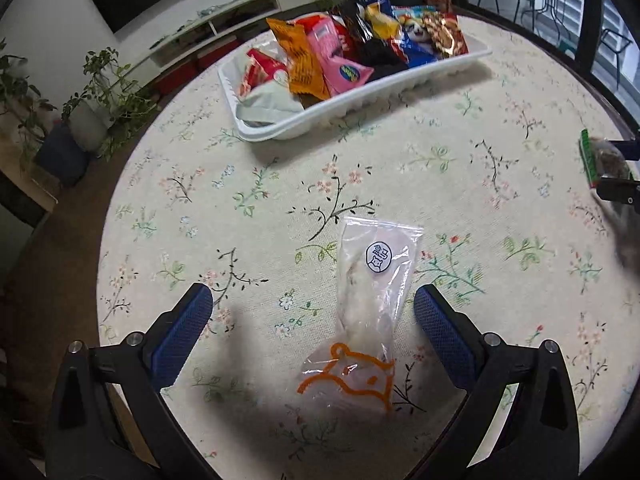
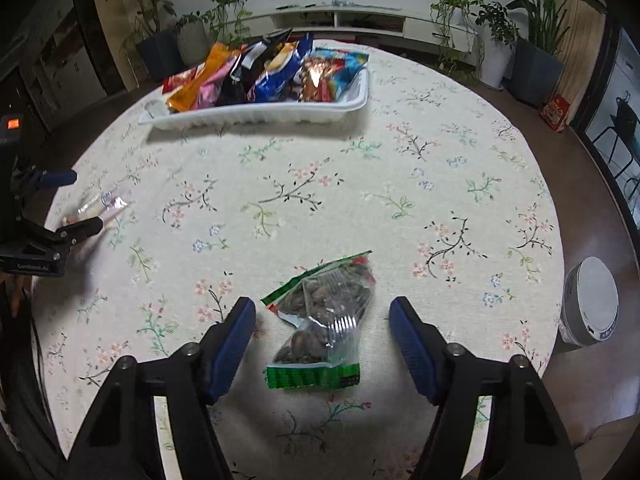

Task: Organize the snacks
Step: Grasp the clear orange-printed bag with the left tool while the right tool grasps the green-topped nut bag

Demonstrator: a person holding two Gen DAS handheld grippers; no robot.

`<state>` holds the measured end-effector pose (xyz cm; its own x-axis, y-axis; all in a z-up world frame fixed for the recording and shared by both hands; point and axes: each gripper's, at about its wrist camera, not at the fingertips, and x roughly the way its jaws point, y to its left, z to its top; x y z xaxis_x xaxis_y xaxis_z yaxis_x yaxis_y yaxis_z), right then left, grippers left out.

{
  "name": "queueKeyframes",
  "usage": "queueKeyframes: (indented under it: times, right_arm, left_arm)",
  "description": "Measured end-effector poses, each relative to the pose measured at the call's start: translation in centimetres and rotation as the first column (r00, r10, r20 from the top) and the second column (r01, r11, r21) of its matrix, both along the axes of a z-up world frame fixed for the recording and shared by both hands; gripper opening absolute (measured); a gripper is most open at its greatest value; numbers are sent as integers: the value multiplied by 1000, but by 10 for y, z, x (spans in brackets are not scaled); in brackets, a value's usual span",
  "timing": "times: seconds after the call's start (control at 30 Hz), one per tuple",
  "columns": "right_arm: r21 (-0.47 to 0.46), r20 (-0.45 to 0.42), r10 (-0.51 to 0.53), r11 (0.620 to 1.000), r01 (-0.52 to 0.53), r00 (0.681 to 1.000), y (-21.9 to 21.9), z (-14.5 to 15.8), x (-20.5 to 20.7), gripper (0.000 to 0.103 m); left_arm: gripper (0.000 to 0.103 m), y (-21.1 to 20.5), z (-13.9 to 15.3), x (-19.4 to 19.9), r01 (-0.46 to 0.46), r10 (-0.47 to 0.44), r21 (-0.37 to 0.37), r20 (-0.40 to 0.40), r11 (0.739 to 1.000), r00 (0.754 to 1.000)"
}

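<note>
left wrist view: left gripper [image 1: 312, 308], blue pads spread wide, touching nothing. clear packet [image 1: 370, 300] with orange print lies flat on the floral tablecloth [image 1: 460, 128] between the pads, apart from both. white tray [image 1: 360, 100] heaped with snack packets, far side of the round table.

right wrist view: right gripper [image 2: 322, 312], jaws apart, not pressing anything. green-edged packet [image 2: 320, 324] of dark pieces lies on the cloth between the pads, clear of each. same tray [image 2: 256, 118] beyond; white round device [image 2: 592, 304] off the table edge.
</note>
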<state>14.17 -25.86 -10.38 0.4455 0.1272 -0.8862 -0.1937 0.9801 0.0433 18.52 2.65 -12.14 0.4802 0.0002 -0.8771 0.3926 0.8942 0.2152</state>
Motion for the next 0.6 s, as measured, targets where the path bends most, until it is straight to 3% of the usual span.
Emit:
queueKeyframes:
  times: [0.27, 0.4, 0.6]
  right_arm:
    - [-17, -10, 24, 1000, -24, 1000, 5, -4, 5, 66]
    - [-16, -14, 24, 1000, -24, 1000, 5, -3, 6, 63]
    - [-16, -19, 24, 1000, -25, 1000, 4, -2, 6, 51]
  left_arm:
    - [97, 4, -3, 15, -6, 5, -43, -23, 999, 1000]
    - [76, 1, -1, 14, -8, 4, -93, -46, 996, 999]
    - [43, -8, -1, 13, 5, -14, -131, -63, 991, 998]
